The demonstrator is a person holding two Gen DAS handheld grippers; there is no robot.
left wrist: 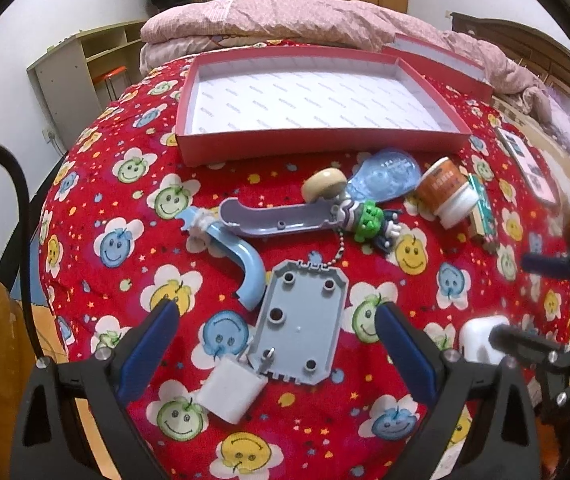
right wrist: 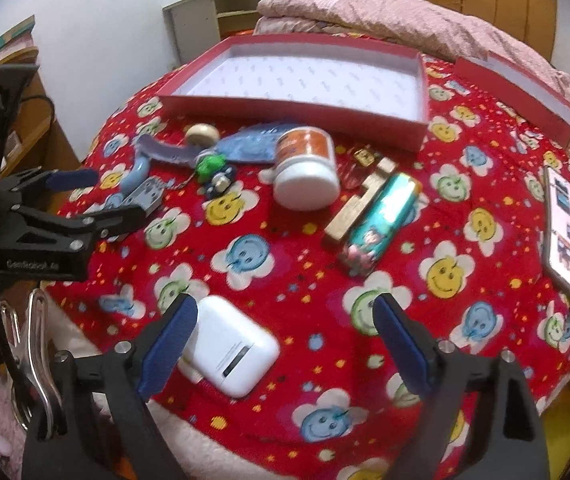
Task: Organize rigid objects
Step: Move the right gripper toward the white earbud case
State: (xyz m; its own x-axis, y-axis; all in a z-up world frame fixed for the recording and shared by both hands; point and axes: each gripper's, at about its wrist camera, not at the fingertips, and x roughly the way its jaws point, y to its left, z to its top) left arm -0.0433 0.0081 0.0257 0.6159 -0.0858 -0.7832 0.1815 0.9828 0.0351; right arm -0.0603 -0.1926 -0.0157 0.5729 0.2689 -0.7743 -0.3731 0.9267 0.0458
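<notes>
A red tray [left wrist: 313, 142] with a white floor lies at the far side of the red smiley blanket; it also shows in the right wrist view [right wrist: 293, 110]. Loose objects lie in front of it: a grey plate [left wrist: 301, 328], a white plug [left wrist: 233, 394], a blue curved piece [left wrist: 245, 264], a grey skateboard piece [left wrist: 277, 220], a green-headed figure [left wrist: 369, 222], an orange jar [left wrist: 445, 192]. My left gripper [left wrist: 277, 348] is open over the grey plate. My right gripper [right wrist: 285, 340] is open, its left finger beside a white charger [right wrist: 233, 352]. A teal lighter [right wrist: 381, 224] lies ahead.
A second red tray [right wrist: 525, 92] lies at the far right by a pink quilt [right wrist: 405, 16]. A phone [right wrist: 567, 228] lies at the right edge of the bed. A gold block [right wrist: 361, 200] touches the lighter. Shelves [left wrist: 89, 68] stand left.
</notes>
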